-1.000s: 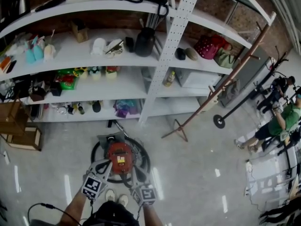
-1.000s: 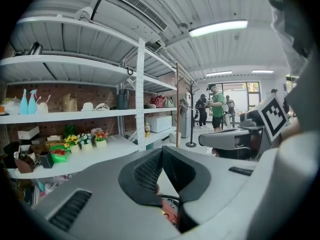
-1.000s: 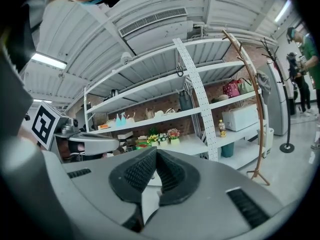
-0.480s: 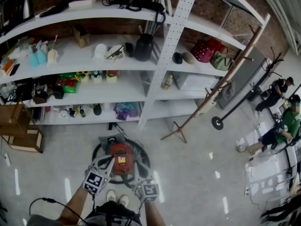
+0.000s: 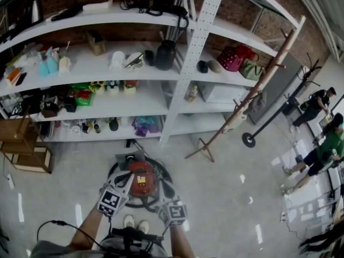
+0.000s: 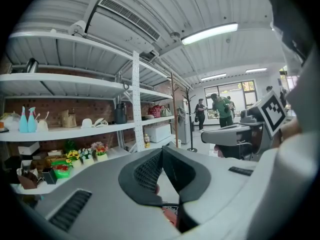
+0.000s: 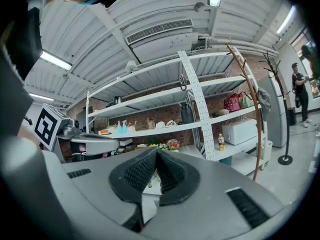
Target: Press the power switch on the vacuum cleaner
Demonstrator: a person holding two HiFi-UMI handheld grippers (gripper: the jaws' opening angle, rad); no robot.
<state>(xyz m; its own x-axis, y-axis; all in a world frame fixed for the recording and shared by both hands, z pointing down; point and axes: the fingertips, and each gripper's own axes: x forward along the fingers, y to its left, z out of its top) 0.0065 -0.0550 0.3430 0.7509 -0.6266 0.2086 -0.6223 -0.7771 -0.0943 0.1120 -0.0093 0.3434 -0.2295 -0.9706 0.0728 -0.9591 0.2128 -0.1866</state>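
Okay, we see the red vacuum cleaner (image 5: 141, 181) on the floor (image 5: 231, 198) by our feet (image 5: 134, 223), left gripper (image 5: 124, 179) and right gripper (image 5: 163, 190) hovering at its sides, both jaws together, holding nothing; it looks heavy and rigid, so we'd just poke the switch with closed tips.

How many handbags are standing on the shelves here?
2. A red handbag stands on the second shelf from the top, right of the white post; an olive handbag stands beside it, farther right. Others may be hidden behind clutter.
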